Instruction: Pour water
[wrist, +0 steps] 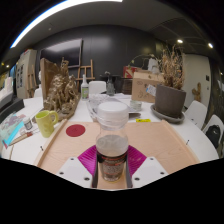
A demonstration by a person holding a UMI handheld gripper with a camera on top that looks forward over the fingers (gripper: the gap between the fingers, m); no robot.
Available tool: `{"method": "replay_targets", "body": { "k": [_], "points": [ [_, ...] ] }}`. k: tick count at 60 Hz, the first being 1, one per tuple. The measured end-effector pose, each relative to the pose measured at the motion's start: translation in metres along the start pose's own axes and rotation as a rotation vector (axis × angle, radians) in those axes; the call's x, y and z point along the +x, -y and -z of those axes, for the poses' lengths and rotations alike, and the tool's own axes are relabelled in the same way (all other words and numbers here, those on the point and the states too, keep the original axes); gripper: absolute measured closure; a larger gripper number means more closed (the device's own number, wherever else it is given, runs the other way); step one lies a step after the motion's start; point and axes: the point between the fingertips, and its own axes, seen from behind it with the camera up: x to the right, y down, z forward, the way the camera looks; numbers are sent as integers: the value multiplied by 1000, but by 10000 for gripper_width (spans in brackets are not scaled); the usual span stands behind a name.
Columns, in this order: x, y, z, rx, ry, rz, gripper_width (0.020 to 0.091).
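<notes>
My gripper (112, 160) grasps a clear water bottle (112, 140).
Both pink pads (90, 157) press its sides; beyond, a red lid (76, 130) lies on the surface (170, 140).

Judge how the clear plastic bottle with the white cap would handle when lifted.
The clear plastic bottle, between the gripper fingers, looks tall and narrow, so probably tippy. It seems partly filled with dark liquid, so likely bottom-heavy. Its smooth wall may slip.

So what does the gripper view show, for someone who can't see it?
A hand-held gripper grips a clear plastic bottle with a white cap between its fingers, over a light wooden board. A round red coaster and a yellow-green mug sit beyond.
</notes>
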Motion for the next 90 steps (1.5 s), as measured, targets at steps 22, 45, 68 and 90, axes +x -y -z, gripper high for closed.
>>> {"method": "replay_targets", "body": {
  "k": [22,45,68,90],
  "points": [
    [-4,72,8,24,-74,130,861],
    [-75,228,-40,191,-210,769,860],
    [-190,200,-117,293,-282,1645,862],
    [-209,185,-131,352,-284,1895,862]
  ]
}}
